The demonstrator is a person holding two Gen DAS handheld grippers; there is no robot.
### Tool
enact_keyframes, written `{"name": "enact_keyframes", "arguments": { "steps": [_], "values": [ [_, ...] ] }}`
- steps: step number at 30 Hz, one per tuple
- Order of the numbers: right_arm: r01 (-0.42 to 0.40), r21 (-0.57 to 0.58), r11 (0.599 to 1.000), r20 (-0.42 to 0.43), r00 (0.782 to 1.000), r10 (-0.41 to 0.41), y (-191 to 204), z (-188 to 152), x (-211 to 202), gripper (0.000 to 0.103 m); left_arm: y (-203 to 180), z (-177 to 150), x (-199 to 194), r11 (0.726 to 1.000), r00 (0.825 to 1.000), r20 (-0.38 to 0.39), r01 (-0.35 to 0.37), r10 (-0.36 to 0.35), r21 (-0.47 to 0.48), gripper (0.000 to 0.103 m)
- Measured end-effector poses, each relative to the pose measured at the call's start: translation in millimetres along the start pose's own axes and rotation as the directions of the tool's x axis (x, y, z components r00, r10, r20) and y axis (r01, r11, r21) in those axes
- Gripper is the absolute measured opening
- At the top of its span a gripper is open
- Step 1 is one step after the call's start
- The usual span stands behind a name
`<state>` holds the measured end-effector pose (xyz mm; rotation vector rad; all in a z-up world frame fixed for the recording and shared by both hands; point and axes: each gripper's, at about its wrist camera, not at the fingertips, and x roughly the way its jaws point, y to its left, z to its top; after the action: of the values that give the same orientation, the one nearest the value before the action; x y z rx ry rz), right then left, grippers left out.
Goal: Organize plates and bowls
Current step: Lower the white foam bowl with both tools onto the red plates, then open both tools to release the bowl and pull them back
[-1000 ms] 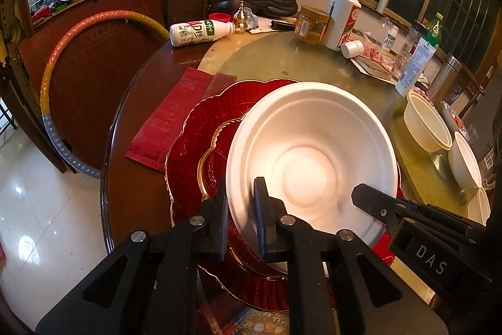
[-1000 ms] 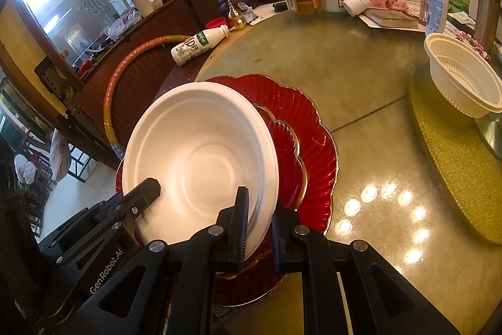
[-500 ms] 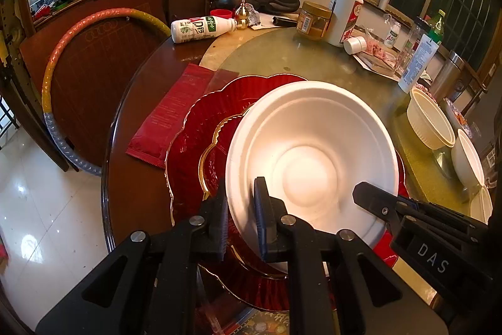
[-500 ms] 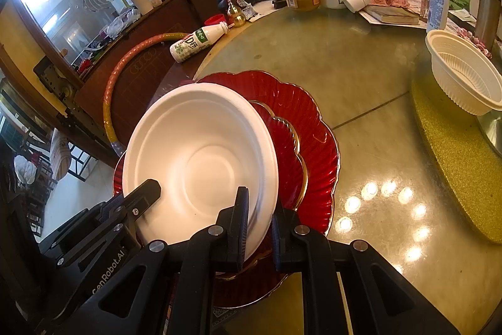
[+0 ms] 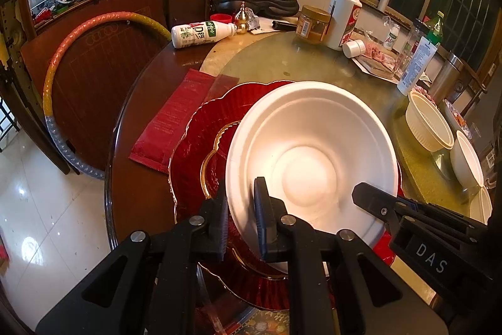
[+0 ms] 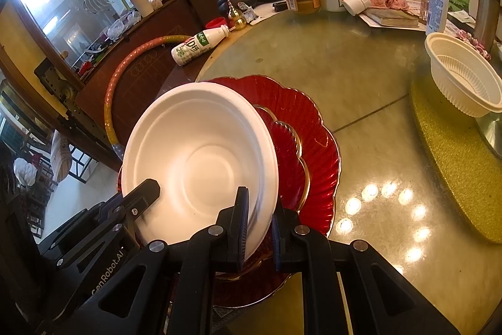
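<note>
Pads of the left tool [image 5: 240, 222] are pinched nearly closed on the near rim of the white foam bowl [image 5: 310, 159], one finger inside the wall, one outside. The right tool [image 6: 259, 223] does the same on the rim at its own side, so the bowl hangs between the two, tilted, its far edge raised. Directly under and beyond both tools sit the red scalloped plates [image 6: 317, 140], a smaller gold-edged one nested on a larger one, resting on the bench [image 6: 360, 74].

To my eye the step is setting the bowl down onto that red stack. Doing it well means lowering both tools together so the bowl levels out and its base lands in the middle of the smaller plate, not on its gold lip. Foam rims crush and flex easily, so the grip should stay light, and both sides should let go only once the base rests flat. Further off to the right, a ribbed plastic bowl [image 6: 461, 80] waits on a gold mat [image 6: 451, 153], well apart from the stack.
</note>
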<state>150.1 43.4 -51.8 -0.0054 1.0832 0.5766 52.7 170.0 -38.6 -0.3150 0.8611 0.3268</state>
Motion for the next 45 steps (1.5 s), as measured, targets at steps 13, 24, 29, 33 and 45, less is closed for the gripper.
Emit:
{"name": "enact_keyframes", "arguments": {
  "steps": [13, 24, 29, 33, 45],
  "values": [
    [-0.018, 0.023, 1.000, 0.011, 1.000, 0.018, -2, 0, -8, 0.021, 12, 5, -9, 0.995, 1.000, 0.025, 0.021, -0.019, -0.096, 0.034],
    [-0.106, 0.131, 0.986, 0.141, 0.986, 0.087, -35, -1, -55, 0.073, 9, 23, -46, 0.964, 0.974, 0.177, 0.176, -0.141, -0.202, 0.081],
    [-0.128, 0.216, 0.968, 0.151, 0.984, 0.097, -76, -11, -73, 0.073, -35, 27, -42, 0.968, 0.967, 0.139, 0.227, -0.212, -0.104, 0.081],
    [-0.102, 0.254, 0.962, 0.169, 0.984, 0.059, -109, -24, -95, 0.073, -83, 21, -38, 0.958, 0.956, 0.075, 0.285, -0.283, -0.016, 0.081],
    [0.023, 0.484, 0.875, 0.275, 0.945, -0.177, -253, -98, -217, 0.073, -261, -19, -40, 0.842, 0.882, -0.167, 0.470, -0.440, 0.265, 0.081]
  ]
}}
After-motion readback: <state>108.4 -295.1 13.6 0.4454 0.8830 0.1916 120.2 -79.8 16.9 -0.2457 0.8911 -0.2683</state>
